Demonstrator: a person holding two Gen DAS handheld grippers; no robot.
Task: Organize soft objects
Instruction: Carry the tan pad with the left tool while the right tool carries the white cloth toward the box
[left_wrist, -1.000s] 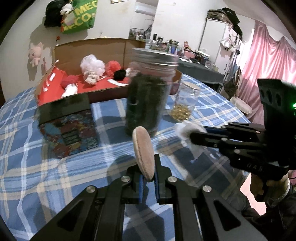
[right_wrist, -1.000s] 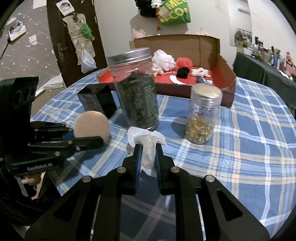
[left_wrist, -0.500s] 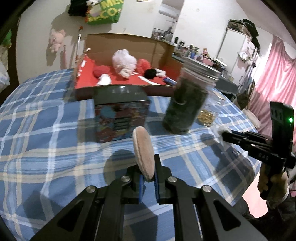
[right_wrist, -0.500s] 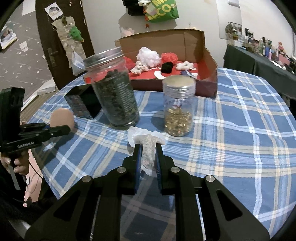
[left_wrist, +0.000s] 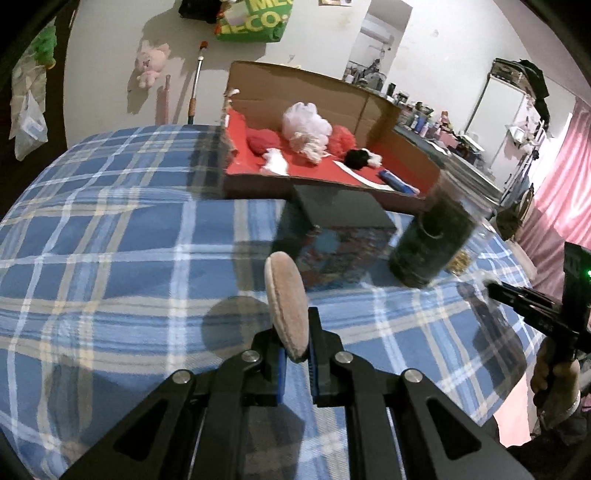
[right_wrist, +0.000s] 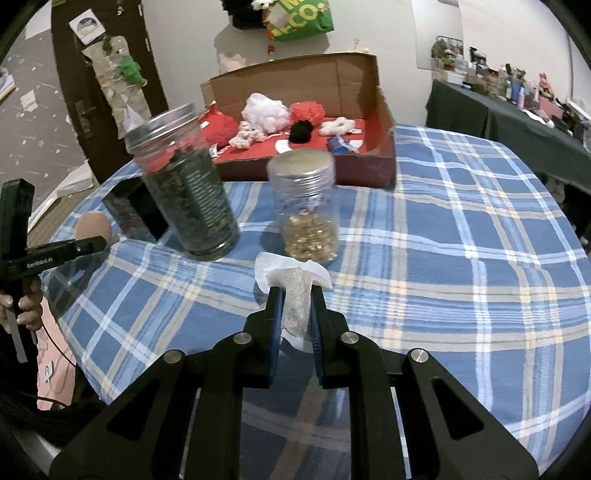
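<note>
My left gripper (left_wrist: 295, 343) is shut on a round tan powder puff (left_wrist: 286, 302), held edge-up above the checked tablecloth. My right gripper (right_wrist: 295, 314) is shut on a white gauze pad (right_wrist: 291, 280), held above the table's front part. The cardboard box (left_wrist: 258, 177) with a red floor stands at the far side; it holds white, red and black pom-poms (left_wrist: 306, 129) and other soft pieces. The box also shows in the right wrist view (right_wrist: 384, 122). The left gripper with the puff (right_wrist: 92, 229) appears at the left edge of the right wrist view.
A tall jar of dark leaves (right_wrist: 184, 188) and a smaller jar of golden beads (right_wrist: 306, 206) stand mid-table before the box. A dark printed box (left_wrist: 340, 229) sits beside the tall jar. The table edge (right_wrist: 576, 258) falls away at the right.
Both grippers have drawn back and apart from the jars, the left swinging leftward. Each keeps its hold: puff in the left, gauze in the right.
</note>
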